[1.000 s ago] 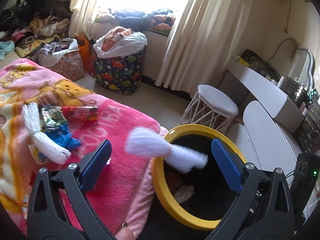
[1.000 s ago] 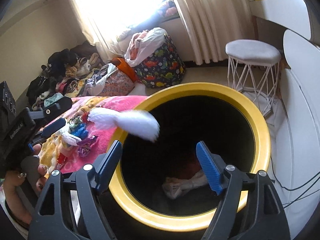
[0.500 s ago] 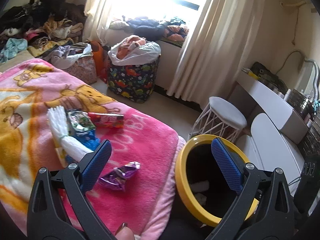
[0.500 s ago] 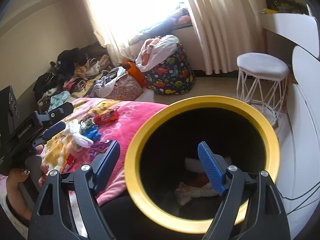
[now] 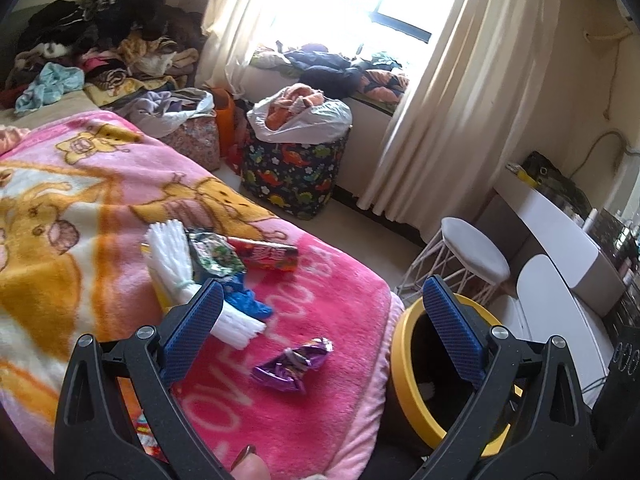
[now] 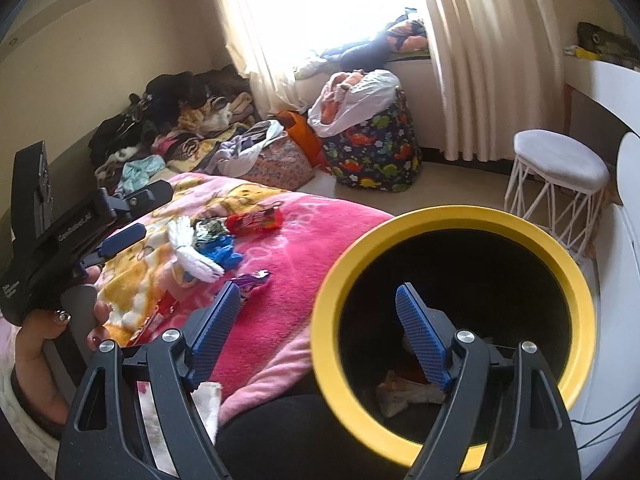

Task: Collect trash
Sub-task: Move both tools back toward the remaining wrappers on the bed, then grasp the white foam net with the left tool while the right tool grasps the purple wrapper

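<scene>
Trash lies on the pink blanket (image 5: 320, 432): a purple wrapper (image 5: 292, 364), a white yarn tassel (image 5: 176, 260), a green wrapper (image 5: 216, 256), a red wrapper (image 5: 268, 256) and a blue scrap (image 5: 248, 304). My left gripper (image 5: 320, 320) hovers open above the purple wrapper with nothing between its jaws. Beside the bed stands a black bin with a yellow rim (image 6: 452, 216), with crumpled trash (image 6: 404, 396) at its bottom. My right gripper (image 6: 318, 320) is open and empty over the bin's left rim. In the right wrist view a hand (image 6: 44, 344) holds the left gripper (image 6: 154, 210) over the blanket.
A dinosaur-print hamper (image 5: 292, 176) and a floral bag (image 5: 192, 144) full of clothes stand by the window. A white stool (image 5: 472, 256) and a white desk (image 5: 560, 232) are to the right of the bin. Clothes pile at the back left (image 5: 100, 52).
A white tassel that hung in the air over the bin a second ago has dropped into it. Both grippers have swung left, away from the bin and over the blanket.
</scene>
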A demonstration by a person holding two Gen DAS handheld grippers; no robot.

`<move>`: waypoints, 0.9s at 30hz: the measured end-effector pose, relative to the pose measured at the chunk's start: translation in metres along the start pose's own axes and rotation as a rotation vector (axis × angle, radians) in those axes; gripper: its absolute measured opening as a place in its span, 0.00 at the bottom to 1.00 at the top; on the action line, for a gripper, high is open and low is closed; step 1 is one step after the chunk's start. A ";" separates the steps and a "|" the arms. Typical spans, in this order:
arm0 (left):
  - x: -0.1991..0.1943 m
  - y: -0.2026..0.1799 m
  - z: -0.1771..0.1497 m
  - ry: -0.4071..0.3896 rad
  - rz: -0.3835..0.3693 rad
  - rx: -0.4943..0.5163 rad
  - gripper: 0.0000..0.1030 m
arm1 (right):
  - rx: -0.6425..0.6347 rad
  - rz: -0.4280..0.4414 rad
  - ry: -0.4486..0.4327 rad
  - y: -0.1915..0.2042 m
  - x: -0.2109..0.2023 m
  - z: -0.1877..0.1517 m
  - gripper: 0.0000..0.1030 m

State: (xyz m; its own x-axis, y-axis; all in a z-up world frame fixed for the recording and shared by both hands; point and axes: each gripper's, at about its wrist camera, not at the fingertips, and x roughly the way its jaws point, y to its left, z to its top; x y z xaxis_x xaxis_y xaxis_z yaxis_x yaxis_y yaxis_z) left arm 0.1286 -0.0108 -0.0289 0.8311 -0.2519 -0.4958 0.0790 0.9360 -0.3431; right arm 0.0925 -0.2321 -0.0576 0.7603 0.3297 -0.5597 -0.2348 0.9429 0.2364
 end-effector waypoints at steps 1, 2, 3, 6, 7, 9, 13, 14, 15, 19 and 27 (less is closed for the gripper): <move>-0.001 0.004 0.001 -0.002 0.007 -0.007 0.89 | -0.008 0.008 0.003 0.004 0.002 0.001 0.76; -0.001 0.007 0.001 -0.004 0.011 -0.013 0.89 | -0.014 0.012 0.004 0.006 0.003 0.002 0.76; -0.002 0.011 0.002 -0.004 0.017 -0.021 0.89 | -0.024 0.018 0.005 0.011 0.005 0.003 0.76; -0.003 0.022 0.003 -0.005 0.032 -0.041 0.89 | -0.043 0.045 0.014 0.023 0.012 0.008 0.76; -0.004 0.028 0.004 -0.006 0.041 -0.052 0.89 | -0.049 0.051 0.018 0.027 0.015 0.009 0.76; -0.005 0.036 0.006 -0.007 0.051 -0.069 0.89 | -0.065 0.061 0.027 0.036 0.022 0.011 0.76; -0.005 0.054 0.011 -0.012 0.076 -0.096 0.89 | -0.094 0.072 0.048 0.049 0.038 0.014 0.76; -0.006 0.058 0.012 -0.013 0.081 -0.103 0.89 | -0.098 0.076 0.053 0.052 0.043 0.015 0.76; -0.006 0.064 0.014 -0.014 0.086 -0.113 0.89 | -0.102 0.075 0.062 0.055 0.047 0.016 0.76; -0.004 0.082 0.019 -0.005 0.100 -0.149 0.87 | -0.091 0.077 0.105 0.062 0.067 0.016 0.76; 0.013 0.109 0.027 0.045 0.113 -0.201 0.75 | -0.041 0.059 0.176 0.067 0.106 0.016 0.70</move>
State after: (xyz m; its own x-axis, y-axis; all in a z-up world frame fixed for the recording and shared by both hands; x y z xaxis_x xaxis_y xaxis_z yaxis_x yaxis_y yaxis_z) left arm 0.1632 0.0944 -0.0512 0.8025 -0.1630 -0.5739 -0.1285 0.8922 -0.4330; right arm 0.1677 -0.1351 -0.0884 0.6274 0.3845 -0.6771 -0.3032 0.9216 0.2423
